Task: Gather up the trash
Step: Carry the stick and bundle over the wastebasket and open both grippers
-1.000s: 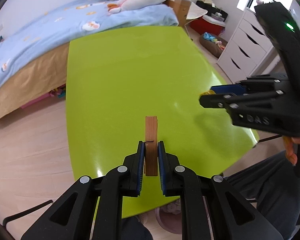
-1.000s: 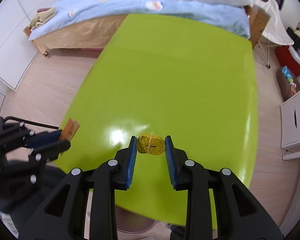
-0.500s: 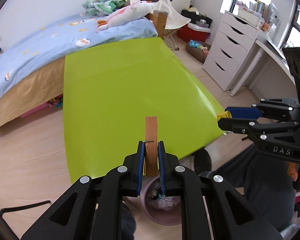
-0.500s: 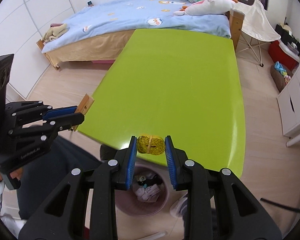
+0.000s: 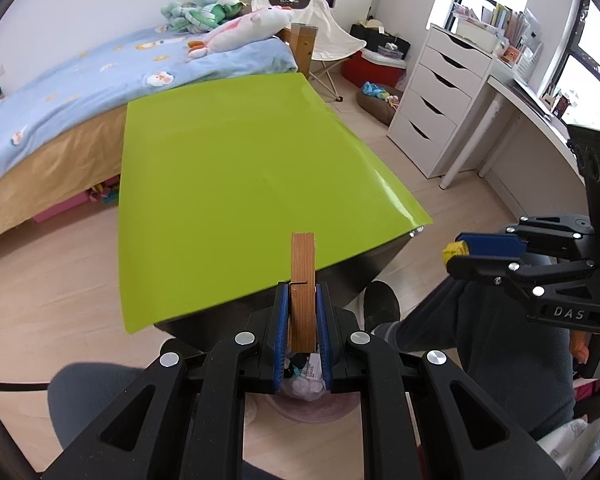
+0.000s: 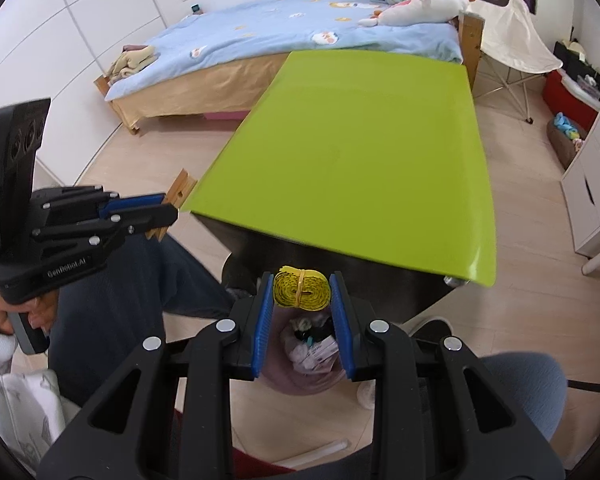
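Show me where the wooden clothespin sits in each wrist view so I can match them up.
Left wrist view: the wooden clothespin stands at bottom center, clamped upright in the left gripper, above the pink trash bin.
Right wrist view: the clothespin is at mid left, sticking out of the left gripper beside the table's near left corner.
Shared landmark: the green table.

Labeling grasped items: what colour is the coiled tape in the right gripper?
Yellow, bound by a thin orange band; the coiled tape shows best in the right wrist view.
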A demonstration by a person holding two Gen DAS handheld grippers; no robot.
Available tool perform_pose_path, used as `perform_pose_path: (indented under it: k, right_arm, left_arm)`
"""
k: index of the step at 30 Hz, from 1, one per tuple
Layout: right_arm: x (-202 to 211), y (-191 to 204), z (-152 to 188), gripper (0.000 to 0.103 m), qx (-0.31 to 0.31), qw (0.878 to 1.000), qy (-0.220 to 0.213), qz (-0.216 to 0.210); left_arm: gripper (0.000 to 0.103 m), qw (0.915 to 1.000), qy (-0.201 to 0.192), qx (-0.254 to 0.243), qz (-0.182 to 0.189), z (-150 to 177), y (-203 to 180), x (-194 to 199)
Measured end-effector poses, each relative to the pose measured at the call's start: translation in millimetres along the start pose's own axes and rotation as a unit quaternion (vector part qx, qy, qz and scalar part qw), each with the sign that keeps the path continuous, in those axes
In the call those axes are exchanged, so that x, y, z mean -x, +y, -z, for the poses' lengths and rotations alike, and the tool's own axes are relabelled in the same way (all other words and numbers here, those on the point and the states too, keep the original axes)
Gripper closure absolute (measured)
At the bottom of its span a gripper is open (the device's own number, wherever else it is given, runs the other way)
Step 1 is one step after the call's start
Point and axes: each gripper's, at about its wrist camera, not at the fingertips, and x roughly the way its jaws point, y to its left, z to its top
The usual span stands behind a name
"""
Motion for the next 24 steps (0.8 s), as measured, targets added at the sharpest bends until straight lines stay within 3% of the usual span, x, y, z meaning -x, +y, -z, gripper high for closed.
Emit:
perform_pose_path:
  k: [8,10,11,14,24]
  right_arm:
    - [-9.6,7.5,10.3,0.073,0.007,0.999,0.012,-0.033]
    - [-11.5,7.3,10.4,0.054,0.004,0.999,0.014,-0.035]
    - [-11.5,6.3,10.0,0.036,0.001,0.999,0.012,-0.036]
    - [-9.8,2.4,10.0,0.017,-0.010,0.999,0.008,-0.039]
    - [2.2,-13.8,9.8,0.009,-0.039,0.999,-0.006,-0.015]
  left_arm:
    - [0.090,0.9998,0.005,-0.007,0.016,8.3,-6.2,7.7]
    - [0.090,0.9998,0.007,-0.008,0.017,8.5,-7.0,7.8]
    - [0.090,0.9998,0.007,-0.008,0.018,8.3,-7.7,7.8]
    - [0.090,0.9997,0.008,-0.011,0.020,8.4,-9.0,6.5]
    - [0.090,0.9985,0.025,-0.034,0.036,11.5,-23.0,-0.6]
